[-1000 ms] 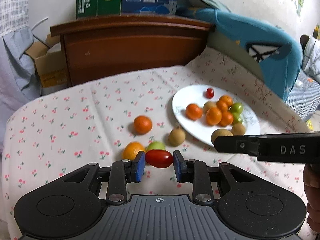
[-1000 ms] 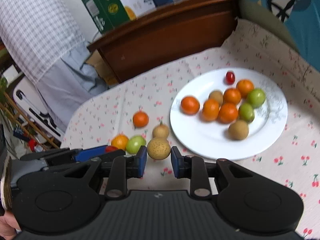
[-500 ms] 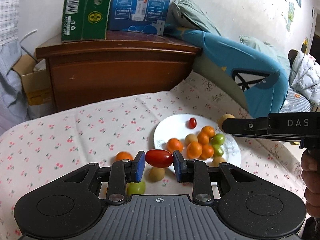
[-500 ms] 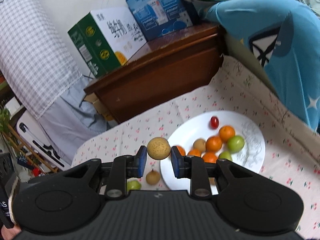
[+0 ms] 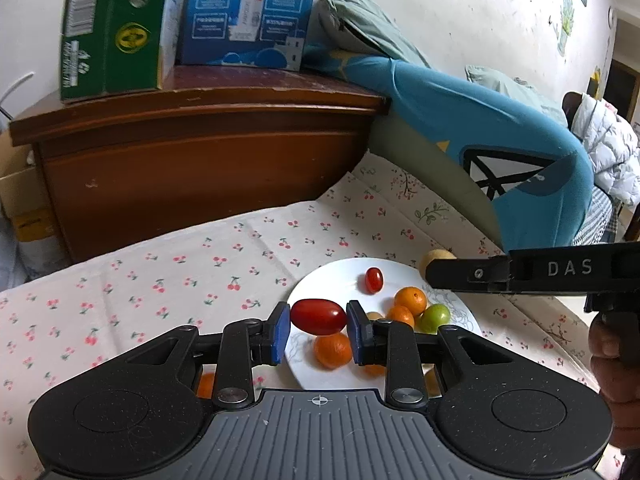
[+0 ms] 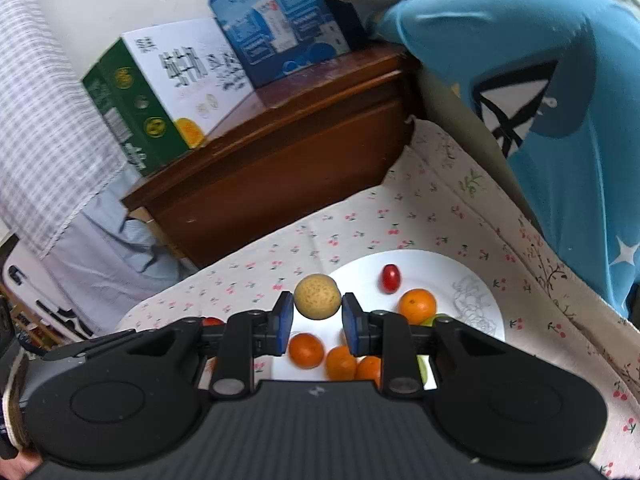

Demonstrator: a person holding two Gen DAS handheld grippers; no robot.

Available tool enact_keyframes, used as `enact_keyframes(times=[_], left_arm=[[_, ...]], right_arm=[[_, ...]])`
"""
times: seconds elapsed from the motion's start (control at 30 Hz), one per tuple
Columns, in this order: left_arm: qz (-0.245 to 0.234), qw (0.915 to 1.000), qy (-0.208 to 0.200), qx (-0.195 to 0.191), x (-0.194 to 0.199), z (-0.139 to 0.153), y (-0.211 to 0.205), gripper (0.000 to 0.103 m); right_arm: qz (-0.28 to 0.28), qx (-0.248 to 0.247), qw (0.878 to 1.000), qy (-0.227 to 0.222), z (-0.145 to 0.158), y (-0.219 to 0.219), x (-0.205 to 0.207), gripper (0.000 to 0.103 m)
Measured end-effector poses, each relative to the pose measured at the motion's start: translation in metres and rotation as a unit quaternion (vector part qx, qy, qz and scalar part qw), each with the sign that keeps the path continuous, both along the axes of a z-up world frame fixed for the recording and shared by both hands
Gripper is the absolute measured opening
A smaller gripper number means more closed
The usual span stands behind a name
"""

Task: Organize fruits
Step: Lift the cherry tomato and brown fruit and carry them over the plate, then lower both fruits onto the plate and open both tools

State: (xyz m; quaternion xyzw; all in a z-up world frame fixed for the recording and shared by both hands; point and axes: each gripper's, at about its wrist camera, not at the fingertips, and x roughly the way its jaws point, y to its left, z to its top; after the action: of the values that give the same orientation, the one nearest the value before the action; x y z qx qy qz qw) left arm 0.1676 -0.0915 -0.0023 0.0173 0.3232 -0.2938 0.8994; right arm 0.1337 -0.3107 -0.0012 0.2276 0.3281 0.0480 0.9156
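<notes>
My left gripper is shut on a red cherry tomato and holds it above the near left part of a white plate. My right gripper is shut on a round tan fruit above the plate; that fruit also shows in the left wrist view. The plate holds several oranges, a green fruit and a small red tomato. In the right wrist view the oranges and small tomato lie below my fingers.
The plate lies on a cherry-print cloth. A wooden cabinet with a green box and a blue box stands behind. A blue cushion lies at the right. An orange lies on the cloth under my left gripper.
Both grippers have lifted off the cloth with their fruits and moved over the plate. The loose fruits on the cloth have dropped mostly out of view below the grippers.
</notes>
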Motion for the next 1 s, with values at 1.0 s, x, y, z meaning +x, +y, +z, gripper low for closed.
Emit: enact_keyframes(times=[1.0], left_arm=[[0.005, 1.0000, 0.003, 0.005, 0.018, -0.005, -0.021, 0.065]], right_arm=[[-0.031, 0.012, 0.999, 0.022, -0.019, -0.010, 0.023, 0.029]])
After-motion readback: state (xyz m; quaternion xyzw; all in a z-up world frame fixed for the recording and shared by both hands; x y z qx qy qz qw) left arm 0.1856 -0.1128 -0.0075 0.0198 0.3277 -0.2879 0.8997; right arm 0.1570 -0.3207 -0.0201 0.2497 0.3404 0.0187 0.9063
